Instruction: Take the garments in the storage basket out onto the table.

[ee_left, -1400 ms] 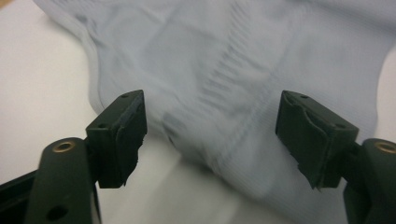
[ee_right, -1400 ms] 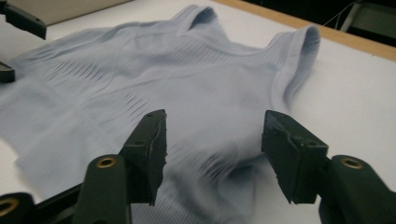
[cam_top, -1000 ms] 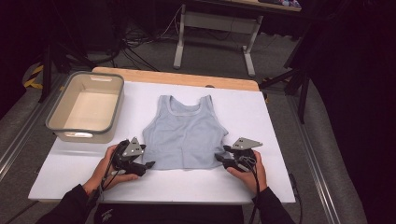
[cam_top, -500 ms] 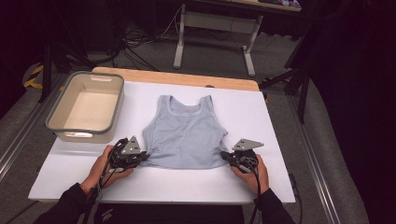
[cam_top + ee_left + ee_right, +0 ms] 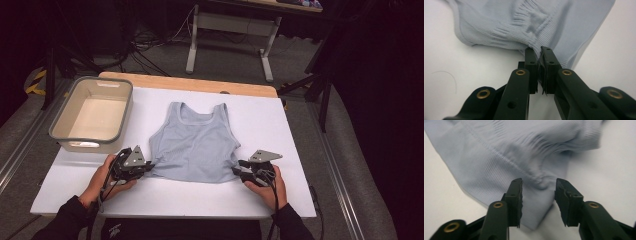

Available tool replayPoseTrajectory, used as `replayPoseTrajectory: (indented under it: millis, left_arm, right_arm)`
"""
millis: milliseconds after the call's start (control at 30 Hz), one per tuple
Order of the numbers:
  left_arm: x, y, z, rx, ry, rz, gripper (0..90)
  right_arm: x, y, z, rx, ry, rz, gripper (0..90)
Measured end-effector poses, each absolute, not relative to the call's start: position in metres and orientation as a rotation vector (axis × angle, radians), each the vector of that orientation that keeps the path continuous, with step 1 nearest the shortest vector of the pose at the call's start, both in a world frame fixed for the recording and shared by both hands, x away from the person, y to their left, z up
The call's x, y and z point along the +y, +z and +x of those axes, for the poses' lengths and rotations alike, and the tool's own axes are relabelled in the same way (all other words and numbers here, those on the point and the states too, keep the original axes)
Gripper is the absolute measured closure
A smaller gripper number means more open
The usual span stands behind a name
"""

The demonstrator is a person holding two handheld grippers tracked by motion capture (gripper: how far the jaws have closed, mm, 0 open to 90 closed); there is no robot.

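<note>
A light blue ribbed tank top (image 5: 192, 145) lies flat on the white table top (image 5: 280, 125), neck toward the far side. My left gripper (image 5: 147, 166) is at its lower left corner. In the left gripper view this gripper (image 5: 539, 53) is shut on a bunched pinch of the tank top's hem (image 5: 549, 22). My right gripper (image 5: 237, 169) is at the lower right corner. In the right gripper view its jaws (image 5: 538, 187) stand apart and have just been opening; the top's hem corner (image 5: 511, 152) lies loose between them, not pressed.
A beige plastic bin (image 5: 92, 112) stands at the table's far left, a short way beyond my left hand. A wooden strip (image 5: 200, 84) runs along the table's far edge. Metal table legs and cables are on the floor beyond.
My left gripper has come in to the tank top's lower left corner and shut on the hem. My right hand has stayed at the lower right corner.
</note>
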State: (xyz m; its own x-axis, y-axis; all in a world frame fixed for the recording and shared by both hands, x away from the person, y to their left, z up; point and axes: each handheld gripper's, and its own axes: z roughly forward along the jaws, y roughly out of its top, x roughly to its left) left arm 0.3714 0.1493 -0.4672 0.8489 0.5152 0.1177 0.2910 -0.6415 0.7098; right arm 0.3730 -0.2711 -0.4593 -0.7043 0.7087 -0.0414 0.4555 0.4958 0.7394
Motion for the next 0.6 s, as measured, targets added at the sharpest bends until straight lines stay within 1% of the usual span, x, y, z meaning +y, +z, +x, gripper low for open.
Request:
replayPoseTrajectory:
  millis: [100, 167, 200, 267, 333, 400, 433, 600]
  left_arm:
    - [0.151, -0.469, 0.371, 0.595, 0.392, 2.29, 84.2]
    - [0.151, -0.469, 0.371, 0.601, 0.392, 2.285, 84.0]
    - [0.151, -0.47, 0.371, 0.602, 0.388, 2.283, 84.0]
    - [0.152, -0.47, 0.372, 0.609, 0.377, 2.277, 83.8]
    - [0.152, -0.468, 0.371, 0.605, 0.396, 2.28, 83.9]
    - [0.152, -0.466, 0.37, 0.604, 0.414, 2.277, 84.5]
    - [0.154, -0.462, 0.368, 0.609, 0.428, 2.26, 84.7]
    - [0.16, -0.455, 0.365, 0.607, 0.437, 2.235, 85.1]
  right_arm:
    - [-0.273, -0.46, 0.376, 2.396, 1.061, 1.017, 62.5]
    - [-0.274, -0.461, 0.375, 2.39, 1.074, 1.035, 73.7]
    - [-0.272, -0.461, 0.375, 2.393, 1.078, 1.036, 77.6]
    - [-0.269, -0.46, 0.374, 2.391, 1.05, 1.03, 81.8]
    - [-0.268, -0.458, 0.373, 2.394, 1.033, 1.024, 84.4]
    - [-0.269, -0.457, 0.373, 2.399, 1.03, 1.023, 84.9]
    - [-0.273, -0.452, 0.37, 2.408, 1.055, 1.039, 86.5]
    - [-0.274, -0.442, 0.362, 2.399, 1.102, 1.013, 87.6]
